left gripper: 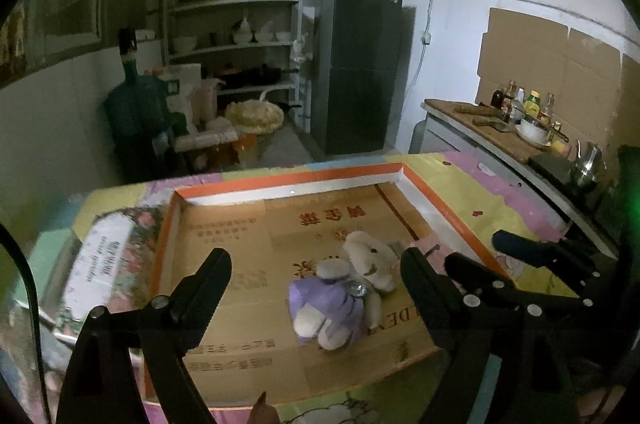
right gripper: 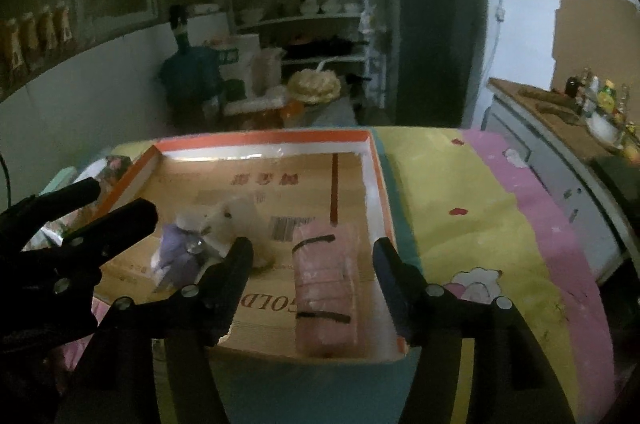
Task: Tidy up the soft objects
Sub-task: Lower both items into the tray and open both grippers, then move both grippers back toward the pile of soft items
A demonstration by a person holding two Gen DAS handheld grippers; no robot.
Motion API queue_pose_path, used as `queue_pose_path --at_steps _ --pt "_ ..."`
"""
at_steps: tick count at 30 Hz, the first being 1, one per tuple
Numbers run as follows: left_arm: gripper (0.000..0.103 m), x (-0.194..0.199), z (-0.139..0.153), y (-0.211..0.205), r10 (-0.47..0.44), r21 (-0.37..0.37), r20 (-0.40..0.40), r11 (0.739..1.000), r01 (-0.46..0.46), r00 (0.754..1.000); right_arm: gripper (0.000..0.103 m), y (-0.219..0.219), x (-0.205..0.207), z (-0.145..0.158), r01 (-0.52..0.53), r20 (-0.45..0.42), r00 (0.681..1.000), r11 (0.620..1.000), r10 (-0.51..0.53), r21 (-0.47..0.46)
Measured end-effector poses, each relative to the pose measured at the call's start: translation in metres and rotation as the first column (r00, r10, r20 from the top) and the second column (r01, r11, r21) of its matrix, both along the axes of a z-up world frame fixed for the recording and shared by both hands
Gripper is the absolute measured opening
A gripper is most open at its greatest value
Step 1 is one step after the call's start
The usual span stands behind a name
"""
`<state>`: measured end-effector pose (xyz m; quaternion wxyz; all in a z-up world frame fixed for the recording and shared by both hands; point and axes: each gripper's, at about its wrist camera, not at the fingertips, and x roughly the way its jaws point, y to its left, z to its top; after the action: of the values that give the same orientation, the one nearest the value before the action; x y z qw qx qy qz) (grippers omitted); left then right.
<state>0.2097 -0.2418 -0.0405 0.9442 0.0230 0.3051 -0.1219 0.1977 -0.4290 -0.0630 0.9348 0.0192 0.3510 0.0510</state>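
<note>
A shallow cardboard tray with an orange rim [left gripper: 288, 179] [right gripper: 260, 137] lies on the table. In it lies a small cream teddy bear in a purple dress [left gripper: 360, 264] [right gripper: 224, 224]. To its right in the tray is a pink rolled cloth [right gripper: 324, 288] bound with two dark bands. My left gripper [left gripper: 314, 262] hangs open above the bear, its fingers wide on either side and not touching it. My right gripper [right gripper: 311, 248] is open over the pink roll, with clear gaps at both pads. Each gripper shows in the other's view: right gripper [left gripper: 480, 250], left gripper [right gripper: 116, 199].
A floral printed box [left gripper: 104, 264] sits left of the tray. The table carries a yellow and pink patterned cloth [right gripper: 460, 224]. To the right runs a counter with bottles and bowls [left gripper: 520, 111] and a kettle [left gripper: 586, 163]. Shelves [left gripper: 236, 23] and a dark fridge [left gripper: 356, 63] stand behind.
</note>
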Motion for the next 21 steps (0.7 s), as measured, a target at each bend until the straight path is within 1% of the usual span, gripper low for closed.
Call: queue_pose_path --at_steps 2,5,10,13,18,21 --pt "0.086 -0.005 0.003 0.004 0.001 0.005 0.010 1.000 -0.001 1.000 0.064 0.002 -0.007 0.005 0.020 0.015 1.000 1.000 -0.020 0.003" --pt "0.086 -0.013 0.008 0.011 -0.001 0.000 0.009 1.000 0.001 1.000 0.065 0.007 -0.018 0.011 0.058 0.043 0.997 0.998 -0.057 -0.019" --pt "0.086 -0.029 0.014 0.024 0.030 0.027 0.041 0.999 -0.031 0.999 0.065 0.016 -0.032 0.019 0.082 0.064 0.995 0.996 -0.080 -0.025" --pt "0.086 -0.038 0.019 0.035 0.044 0.012 0.058 0.999 -0.045 0.997 0.065 0.022 -0.039 0.023 0.093 0.073 0.993 0.995 -0.090 -0.027" --pt "0.085 -0.044 0.022 0.052 0.040 -0.026 0.023 0.999 -0.040 0.999 0.065 0.031 -0.053 0.030 0.095 0.089 0.992 0.995 -0.093 -0.020" --pt "0.083 -0.049 0.024 0.060 0.042 -0.031 0.018 0.999 -0.042 0.999 0.065 0.039 -0.061 0.034 0.095 0.098 0.991 0.995 -0.093 -0.017"
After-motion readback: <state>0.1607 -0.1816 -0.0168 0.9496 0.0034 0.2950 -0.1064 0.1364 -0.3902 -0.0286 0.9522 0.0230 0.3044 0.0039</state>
